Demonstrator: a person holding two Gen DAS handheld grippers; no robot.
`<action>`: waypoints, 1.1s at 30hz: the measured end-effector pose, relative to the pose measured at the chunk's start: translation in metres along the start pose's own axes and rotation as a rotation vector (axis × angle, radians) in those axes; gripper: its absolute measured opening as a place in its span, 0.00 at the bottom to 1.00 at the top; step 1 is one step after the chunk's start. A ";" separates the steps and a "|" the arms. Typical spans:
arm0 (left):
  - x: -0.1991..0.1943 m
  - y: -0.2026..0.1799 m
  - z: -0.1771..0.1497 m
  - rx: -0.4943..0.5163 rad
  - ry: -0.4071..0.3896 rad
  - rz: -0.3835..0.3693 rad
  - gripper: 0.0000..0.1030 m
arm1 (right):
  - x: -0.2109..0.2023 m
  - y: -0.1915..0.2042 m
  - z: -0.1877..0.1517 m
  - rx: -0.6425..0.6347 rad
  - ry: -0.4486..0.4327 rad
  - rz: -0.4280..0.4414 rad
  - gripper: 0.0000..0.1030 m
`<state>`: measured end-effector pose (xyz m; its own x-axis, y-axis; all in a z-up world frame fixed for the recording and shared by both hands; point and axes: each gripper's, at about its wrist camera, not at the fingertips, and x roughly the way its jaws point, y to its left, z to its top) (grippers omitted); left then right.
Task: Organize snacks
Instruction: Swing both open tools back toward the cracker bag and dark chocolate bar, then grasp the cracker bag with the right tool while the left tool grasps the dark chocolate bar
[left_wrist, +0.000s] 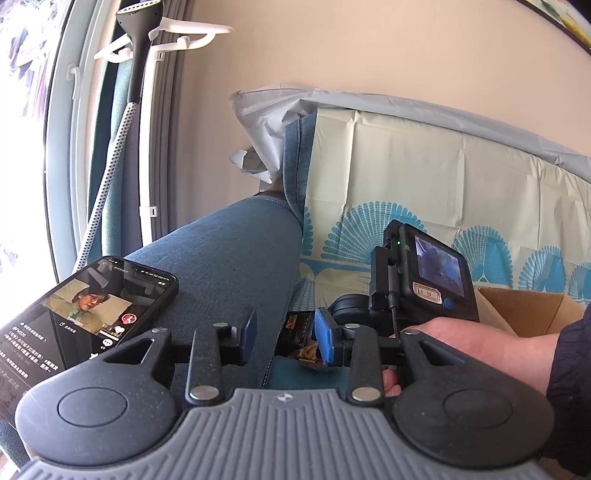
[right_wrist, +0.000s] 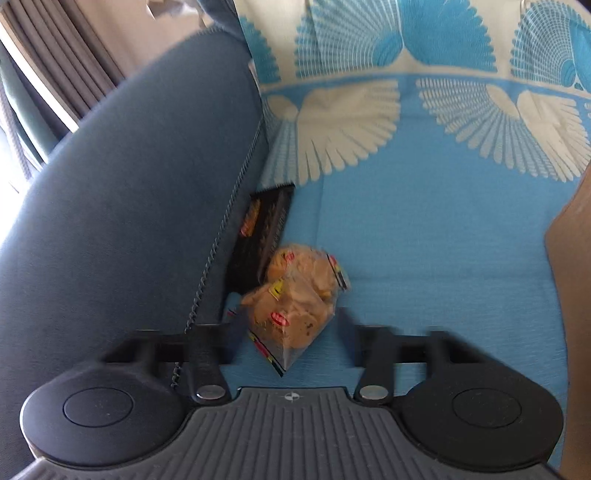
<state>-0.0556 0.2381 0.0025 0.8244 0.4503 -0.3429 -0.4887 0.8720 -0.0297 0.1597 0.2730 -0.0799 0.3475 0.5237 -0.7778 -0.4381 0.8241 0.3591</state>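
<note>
From the left wrist view, my left gripper (left_wrist: 285, 338) hangs part-open and empty over the sofa arm (left_wrist: 236, 251), beside a phone (left_wrist: 85, 314). My right hand (left_wrist: 480, 343) reaches down near the cardboard box (left_wrist: 524, 306), whose inside I cannot see.

From the right wrist view, my right gripper (right_wrist: 288, 343) stands narrowly open around the cookie bag (right_wrist: 295, 302), not yet clamped. A black packet (right_wrist: 264, 229) lies against the sofa arm. Both snacks are still on the blue cover (right_wrist: 443, 240), so I judge the sorting unfinished.

I see the cookie bag (right_wrist: 295, 295) at frame centre, overlapping the flat packet (right_wrist: 264, 229) beside the armrest (right_wrist: 129, 203) on the left.
</note>
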 end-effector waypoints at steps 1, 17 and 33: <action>0.001 -0.001 0.000 0.002 0.001 -0.001 0.37 | -0.001 -0.001 -0.002 0.007 -0.010 0.014 0.28; 0.011 -0.008 -0.004 0.018 0.029 0.018 0.37 | -0.120 -0.057 -0.113 -0.226 -0.105 -0.006 0.24; 0.019 -0.019 -0.007 0.046 0.077 0.046 0.39 | -0.140 -0.054 -0.150 -0.359 -0.012 0.004 0.85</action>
<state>-0.0323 0.2286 -0.0100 0.7759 0.4758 -0.4142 -0.5105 0.8593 0.0307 0.0104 0.1229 -0.0674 0.3536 0.5309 -0.7701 -0.7023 0.6945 0.1563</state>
